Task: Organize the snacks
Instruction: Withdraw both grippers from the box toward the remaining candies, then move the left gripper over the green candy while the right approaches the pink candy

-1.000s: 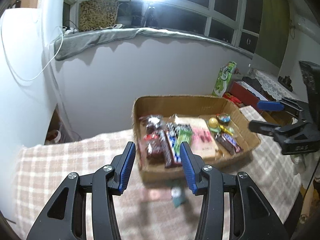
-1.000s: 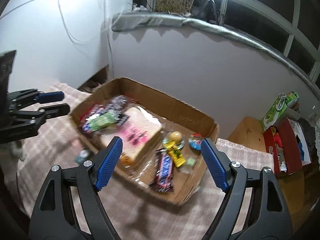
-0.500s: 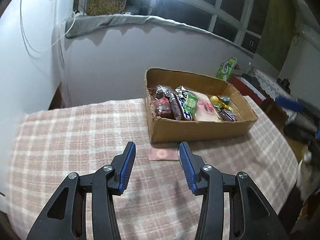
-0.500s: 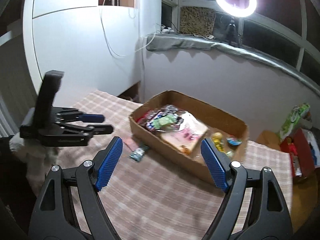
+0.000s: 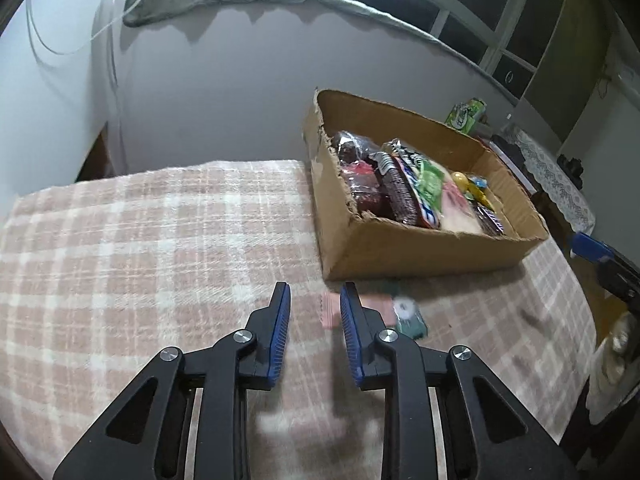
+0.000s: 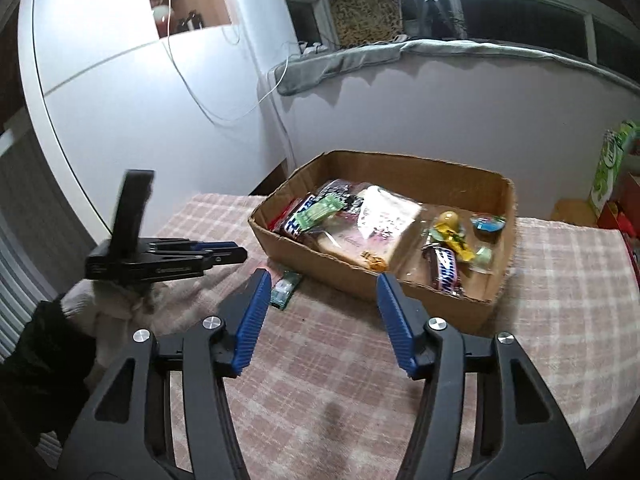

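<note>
A cardboard box (image 5: 420, 248) (image 6: 424, 304) holds several wrapped snacks, among them a bread pack (image 6: 376, 228) and chocolate bars (image 6: 444, 268). Outside it, on the plaid cloth, lie a pink packet (image 5: 334, 310) and a small green packet (image 5: 408, 316) (image 6: 285, 288). My left gripper (image 5: 314, 300) is open and empty, just above the cloth beside the pink packet; it also shows in the right wrist view (image 6: 228, 254). My right gripper (image 6: 320, 284) is open and empty in front of the box; its blue tip shows at the right of the left wrist view (image 5: 592, 246).
The table is covered by a pink plaid cloth (image 5: 140, 240). A white wall (image 5: 224, 92) stands behind it. A green carton (image 6: 612, 164) and a red box (image 6: 624, 208) sit off the right end.
Both grippers have drawn back and lowered from over the box toward the cloth. The left one has swung left and down beside the pink packet. Both stayed open.
</note>
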Available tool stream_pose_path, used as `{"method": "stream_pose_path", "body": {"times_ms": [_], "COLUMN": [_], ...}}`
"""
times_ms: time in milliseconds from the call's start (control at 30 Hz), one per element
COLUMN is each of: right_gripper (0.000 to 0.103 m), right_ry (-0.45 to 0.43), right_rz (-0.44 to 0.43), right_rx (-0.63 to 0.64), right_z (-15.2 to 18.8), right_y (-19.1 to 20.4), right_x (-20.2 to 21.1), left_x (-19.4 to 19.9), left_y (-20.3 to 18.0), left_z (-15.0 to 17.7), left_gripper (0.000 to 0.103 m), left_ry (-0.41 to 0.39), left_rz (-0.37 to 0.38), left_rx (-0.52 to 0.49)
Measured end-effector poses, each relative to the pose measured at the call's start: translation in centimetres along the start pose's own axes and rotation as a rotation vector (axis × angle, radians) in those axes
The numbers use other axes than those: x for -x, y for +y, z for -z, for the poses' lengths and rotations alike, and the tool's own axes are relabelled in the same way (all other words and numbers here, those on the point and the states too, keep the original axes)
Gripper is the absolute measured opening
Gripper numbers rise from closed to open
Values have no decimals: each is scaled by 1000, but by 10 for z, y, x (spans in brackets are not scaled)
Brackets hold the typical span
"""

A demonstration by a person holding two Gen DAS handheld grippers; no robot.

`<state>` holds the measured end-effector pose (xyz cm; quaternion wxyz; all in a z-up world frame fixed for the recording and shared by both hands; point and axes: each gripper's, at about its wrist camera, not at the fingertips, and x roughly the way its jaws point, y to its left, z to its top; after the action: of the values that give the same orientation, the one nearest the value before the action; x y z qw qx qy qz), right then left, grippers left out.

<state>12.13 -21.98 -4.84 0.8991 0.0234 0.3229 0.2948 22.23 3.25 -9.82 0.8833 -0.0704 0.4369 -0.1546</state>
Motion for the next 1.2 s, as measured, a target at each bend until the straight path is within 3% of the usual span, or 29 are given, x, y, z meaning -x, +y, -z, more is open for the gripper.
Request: {"method": "stream_pose_path", "body": {"times_ms": [267,367,533,600,800,967,1200], "right_gripper": [58,58,58,58,58,58,58], "right_ry": [13,14,12,10,16,10,22], "right_rz": [1,-7,-3,7,12,17,7], "right_rx": [-14,-7,-28,-30,-33,-34,-36], "right_z": [9,11,12,12,13,14,16], "right_y": [-12,-13,-20,-22,-23,-25,-30], "right_x": [8,10,12,13,12,15,16], "left_x": [-14,-19,-19,-18,-23,-30,-27], "left_y": [-12,-33,-61,-62,-68,-90,-128], "left_z": [3,7,17,17,12,15,31], "left_gripper": [19,18,16,16,16,16,16], "left_ry": [32,40,63,61,51,63,86], "left_rz": [-60,-66,-4,3,-33,-23,58], "left_rx": [-48,-126,-225,-214,-210,-287,-363]}}
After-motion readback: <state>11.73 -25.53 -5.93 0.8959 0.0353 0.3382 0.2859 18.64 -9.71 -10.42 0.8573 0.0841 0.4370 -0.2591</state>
